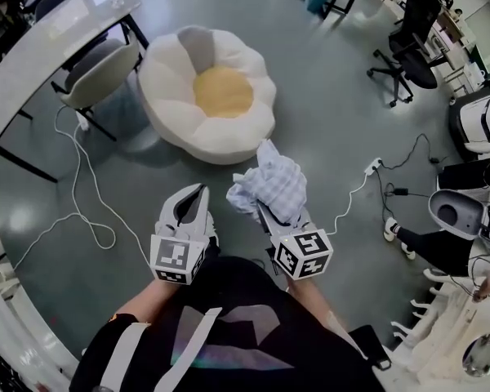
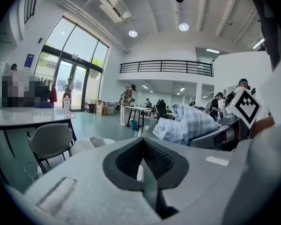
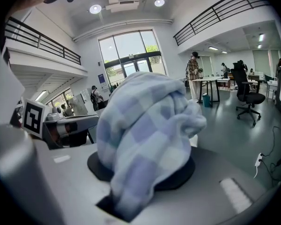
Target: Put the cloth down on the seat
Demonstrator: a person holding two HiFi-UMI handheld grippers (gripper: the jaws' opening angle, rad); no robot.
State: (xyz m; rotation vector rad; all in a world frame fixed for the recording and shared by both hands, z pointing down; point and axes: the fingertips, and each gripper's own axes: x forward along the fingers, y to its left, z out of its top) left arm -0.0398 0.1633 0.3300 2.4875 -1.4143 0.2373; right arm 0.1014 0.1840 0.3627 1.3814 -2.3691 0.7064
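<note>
Floor (image 1: pixel 335 121): 1 seat (image 1: pixel 167 80); 1 cloth (image 1: pixel 273 182) in R gripper (image 1: pixel 265 208) jaws, L gripper (image 1: pixel 198 194) jaws closed.

Glossy grey floor (image 1: pixel 335 137), tall windows (image 2: pixel 71 43)

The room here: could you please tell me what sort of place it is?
Probably an open-plan office or lab: long desks, a rolling office chair, a mezzanine railing.

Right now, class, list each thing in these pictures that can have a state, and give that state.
right claw, shut on the cloth.
left claw, shut, holding nothing.
cloth, bunched up, held above the floor, not yet on the seat.
seat, on the floor, nothing on it.
grey chair, nobody in it.
</note>
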